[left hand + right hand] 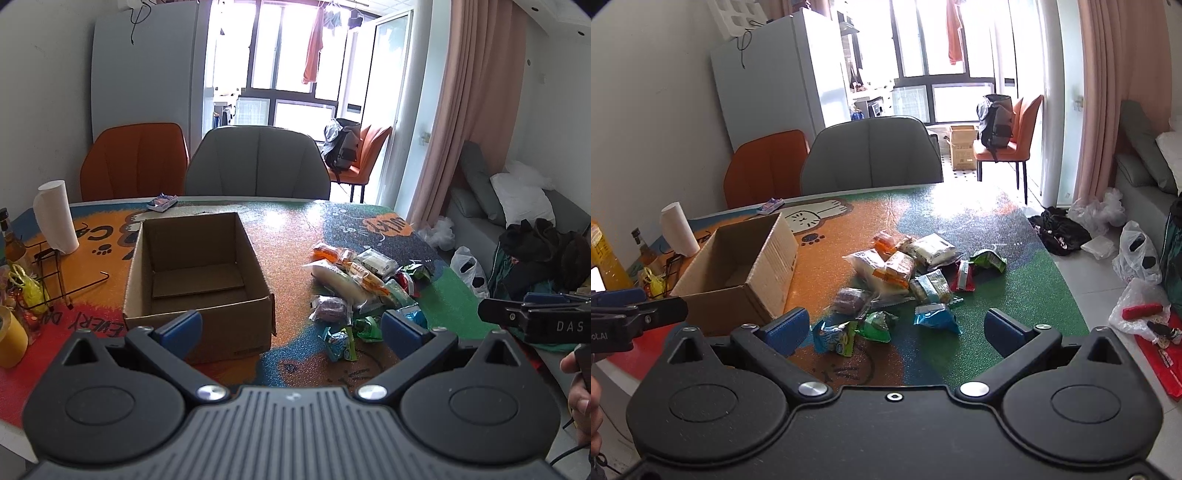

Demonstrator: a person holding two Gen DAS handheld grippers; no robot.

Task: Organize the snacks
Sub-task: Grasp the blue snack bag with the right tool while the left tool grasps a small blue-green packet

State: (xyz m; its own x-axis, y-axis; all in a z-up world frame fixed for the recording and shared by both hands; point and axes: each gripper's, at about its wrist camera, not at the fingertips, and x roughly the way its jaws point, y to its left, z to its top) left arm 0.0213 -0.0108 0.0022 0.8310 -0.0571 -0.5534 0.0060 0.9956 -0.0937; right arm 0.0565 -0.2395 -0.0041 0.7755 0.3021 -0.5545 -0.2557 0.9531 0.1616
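Observation:
An empty brown cardboard box [195, 266] [738, 269] stands open on the colourful table mat. To its right lies a loose pile of snack packets [362, 288] [905, 280]: white, orange, green, blue and purple wrappers. My left gripper [291, 332] hovers open above the table's near edge, between the box's near right corner and the pile, holding nothing. My right gripper [897, 328] is also open and empty, just short of the nearest blue and green packets [849, 332]. Each gripper shows at the edge of the other's view, its jaws not readable there.
A paper towel roll [55, 218], wire rack [51, 273], bottles and a yellow cup [11, 332] crowd the table's left side. A small packet [162, 202] lies at the far edge. Grey chair [258, 162] and orange chair [136, 158] stand behind. Bags litter the floor at right.

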